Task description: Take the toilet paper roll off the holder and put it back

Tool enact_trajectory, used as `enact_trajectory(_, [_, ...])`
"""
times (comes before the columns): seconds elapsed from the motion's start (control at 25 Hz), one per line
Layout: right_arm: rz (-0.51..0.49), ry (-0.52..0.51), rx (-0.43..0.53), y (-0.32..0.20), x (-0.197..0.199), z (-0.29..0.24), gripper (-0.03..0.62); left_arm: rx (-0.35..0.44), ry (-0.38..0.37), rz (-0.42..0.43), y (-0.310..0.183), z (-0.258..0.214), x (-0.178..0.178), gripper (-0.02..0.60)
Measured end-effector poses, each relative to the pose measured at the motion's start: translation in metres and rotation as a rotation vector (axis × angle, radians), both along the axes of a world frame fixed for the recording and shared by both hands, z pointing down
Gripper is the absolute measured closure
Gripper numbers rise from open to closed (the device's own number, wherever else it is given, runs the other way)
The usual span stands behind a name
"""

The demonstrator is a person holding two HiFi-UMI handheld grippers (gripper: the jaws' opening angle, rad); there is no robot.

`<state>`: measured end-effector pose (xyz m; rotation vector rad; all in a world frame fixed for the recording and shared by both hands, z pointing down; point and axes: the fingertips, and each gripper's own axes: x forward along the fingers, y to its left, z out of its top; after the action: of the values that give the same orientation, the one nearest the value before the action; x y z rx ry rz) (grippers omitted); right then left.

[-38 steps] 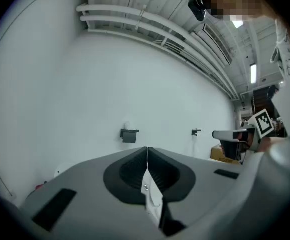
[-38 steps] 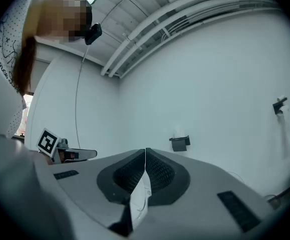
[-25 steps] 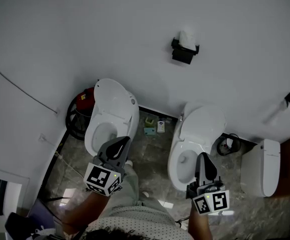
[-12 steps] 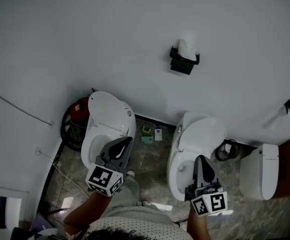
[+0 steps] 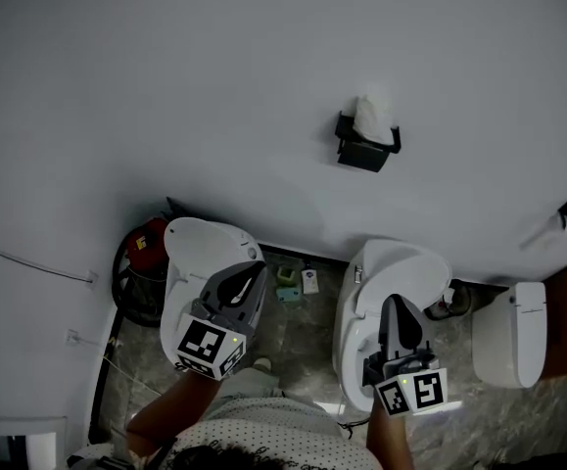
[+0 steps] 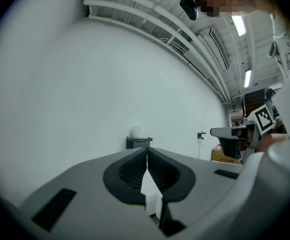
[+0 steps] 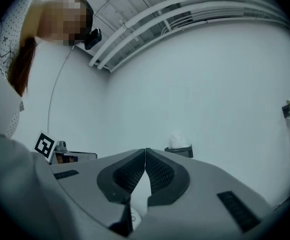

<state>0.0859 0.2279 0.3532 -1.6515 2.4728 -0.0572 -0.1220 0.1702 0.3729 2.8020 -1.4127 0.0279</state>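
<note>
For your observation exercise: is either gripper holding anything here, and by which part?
Nothing is held: the left gripper and right gripper are shut and empty.

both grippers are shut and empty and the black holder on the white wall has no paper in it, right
Not quite. The black wall-mounted holder does have white toilet paper standing in it, as the head view shows. The rest is right: the left gripper and the right gripper are both shut and empty.
</note>
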Motion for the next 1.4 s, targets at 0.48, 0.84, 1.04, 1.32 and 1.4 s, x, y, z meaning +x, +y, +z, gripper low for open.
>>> enact_trajectory(0.48, [0.037, 0.017, -0.046, -0.071, -0.014, 0.004, 0.582, -0.023, -0.01, 0.031, -0.079, 0.01, -0.014, 0.575])
enact_trajectory(0.84, [-0.028, 0.004, -0.062, -0.158, 0.017, 0.014, 0.582, -0.038, -0.008, -0.039, -0.147, 0.014, 0.006, 0.575])
enact_trajectory(1.04, [-0.076, 0.019, -0.011, -0.217, 0.048, -0.004, 0.582, -0.01, -0.022, -0.083, -0.188, 0.004, 0.031, 0.575])
enact_trajectory(1.32, [-0.13, 0.004, 0.005, -0.262, 0.08, -0.011, 0.582, 0.003, -0.016, -0.168, -0.222, -0.004, 0.053, 0.575])
enact_trajectory(1.4, [-0.14, -0.006, 0.001, -0.272, 0.085, -0.008, 0.582, -0.006, -0.022, -0.179, -0.228, -0.003, 0.057, 0.575])
